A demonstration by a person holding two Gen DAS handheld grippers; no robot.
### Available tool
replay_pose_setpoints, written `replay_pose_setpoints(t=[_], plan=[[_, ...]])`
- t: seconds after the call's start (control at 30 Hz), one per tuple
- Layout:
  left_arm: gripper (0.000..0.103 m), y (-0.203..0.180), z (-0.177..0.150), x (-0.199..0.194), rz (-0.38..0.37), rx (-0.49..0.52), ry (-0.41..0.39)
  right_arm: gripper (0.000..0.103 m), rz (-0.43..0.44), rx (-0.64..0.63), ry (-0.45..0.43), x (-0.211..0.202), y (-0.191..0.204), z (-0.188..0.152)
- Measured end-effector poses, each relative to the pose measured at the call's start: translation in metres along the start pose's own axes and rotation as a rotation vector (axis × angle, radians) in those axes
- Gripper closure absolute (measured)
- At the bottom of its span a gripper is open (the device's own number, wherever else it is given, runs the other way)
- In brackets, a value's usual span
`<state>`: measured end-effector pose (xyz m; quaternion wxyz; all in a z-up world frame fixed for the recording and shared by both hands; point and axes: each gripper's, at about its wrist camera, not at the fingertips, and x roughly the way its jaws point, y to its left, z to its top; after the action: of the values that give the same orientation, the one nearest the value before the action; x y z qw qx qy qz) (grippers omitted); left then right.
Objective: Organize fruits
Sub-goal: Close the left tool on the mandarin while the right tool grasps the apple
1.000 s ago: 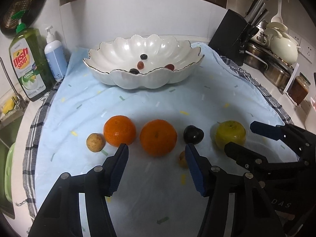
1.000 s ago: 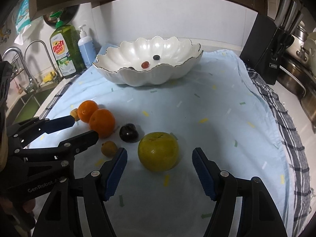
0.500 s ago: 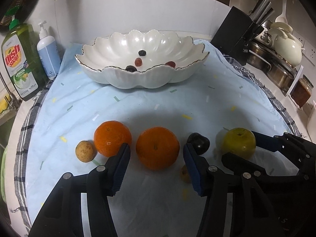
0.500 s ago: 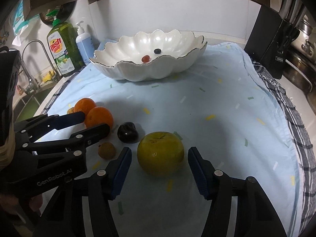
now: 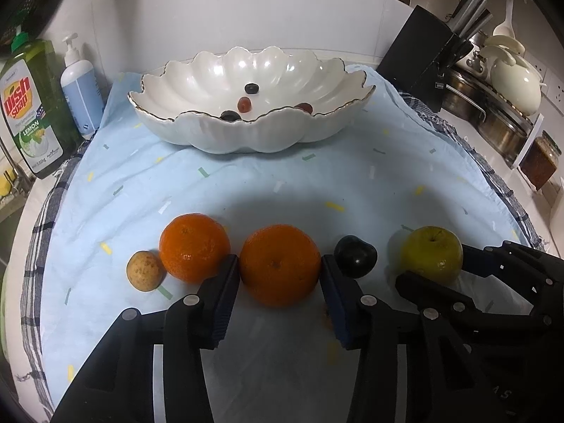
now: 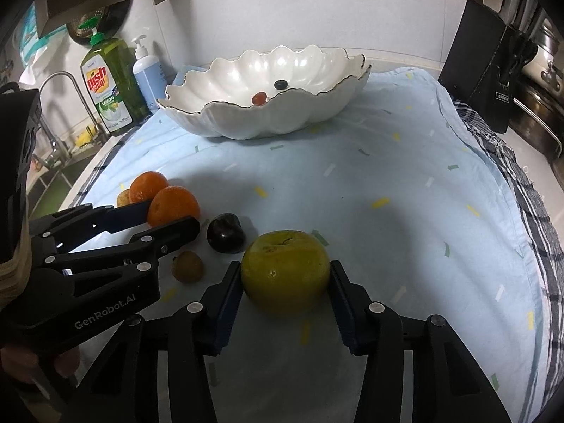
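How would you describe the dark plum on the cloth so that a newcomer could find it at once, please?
In front of the white scalloped bowl, fruit lies in a row on the pale blue cloth. The plum sits between the nearer orange and the yellow-green apple; it is the row's only near-black fruit.

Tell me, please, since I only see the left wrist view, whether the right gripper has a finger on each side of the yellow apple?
Observer: Yes. The right gripper is closing, its pads touching both flanks of the yellow apple.
Operator: Thanks. Is anything hidden behind my near finger?
Observer: Yes. Beside the left gripper, whose jaws are closing on the orange, a small brown fruit lies free near the dark plum.
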<state>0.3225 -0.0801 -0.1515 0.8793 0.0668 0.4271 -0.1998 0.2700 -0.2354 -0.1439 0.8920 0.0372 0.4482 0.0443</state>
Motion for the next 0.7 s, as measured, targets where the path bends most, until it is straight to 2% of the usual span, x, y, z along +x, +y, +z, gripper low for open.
replay_pose_setpoints(t=[0.27,0.7], plan=[[0.058,0.000,0.000,-0.013,0.002,0.004,-0.020,0.054,0.011,0.000,-0.029,-0.011,-0.001,0.005],[0.058,0.002,0.018,-0.056,0.052,0.015,-0.138,0.054,0.030,-0.039,-0.156,-0.046,0.005,0.034]])
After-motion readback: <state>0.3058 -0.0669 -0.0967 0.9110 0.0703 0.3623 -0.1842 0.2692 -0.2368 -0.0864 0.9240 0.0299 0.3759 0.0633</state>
